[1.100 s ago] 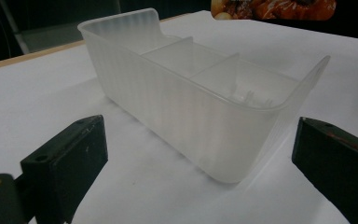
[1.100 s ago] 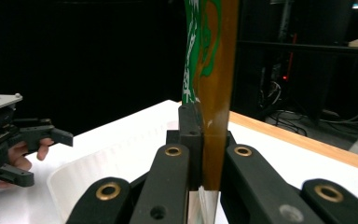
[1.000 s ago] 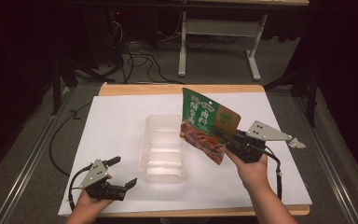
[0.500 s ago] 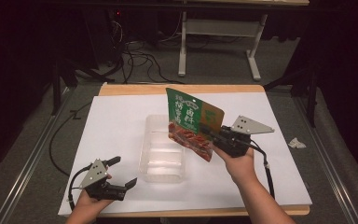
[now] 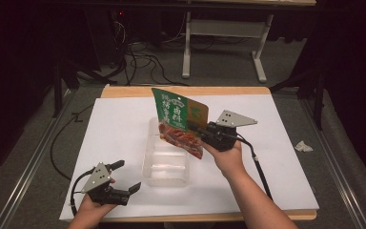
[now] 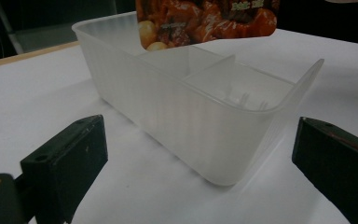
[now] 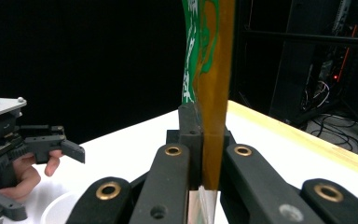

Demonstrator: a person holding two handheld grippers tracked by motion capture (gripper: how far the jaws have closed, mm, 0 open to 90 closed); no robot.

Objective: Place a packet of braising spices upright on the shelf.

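Observation:
A green and red food pouch (image 5: 178, 121) hangs in the air over the far end of a clear plastic divided container (image 5: 167, 157). My right gripper (image 5: 196, 129) is shut on the pouch's right edge, and its own view shows the pouch (image 7: 209, 93) edge-on, pinched between the jaws. My left gripper (image 5: 126, 175) rests open near the table's front left, its jaws pointing at the container (image 6: 191, 107). The pouch's lower edge (image 6: 205, 21) shows above the container's far compartment.
White paper (image 5: 119, 124) covers the wooden table (image 5: 124, 90). A crumpled scrap (image 5: 303, 146) lies on the floor at the right. Cables and a desk frame (image 5: 221, 45) stand beyond the far edge. In the right gripper view, the other hand and its gripper (image 7: 23, 149) appear at the left.
My right gripper has carried the pouch leftward, from beside the container's right side to above its far end. The left gripper has stayed in place.

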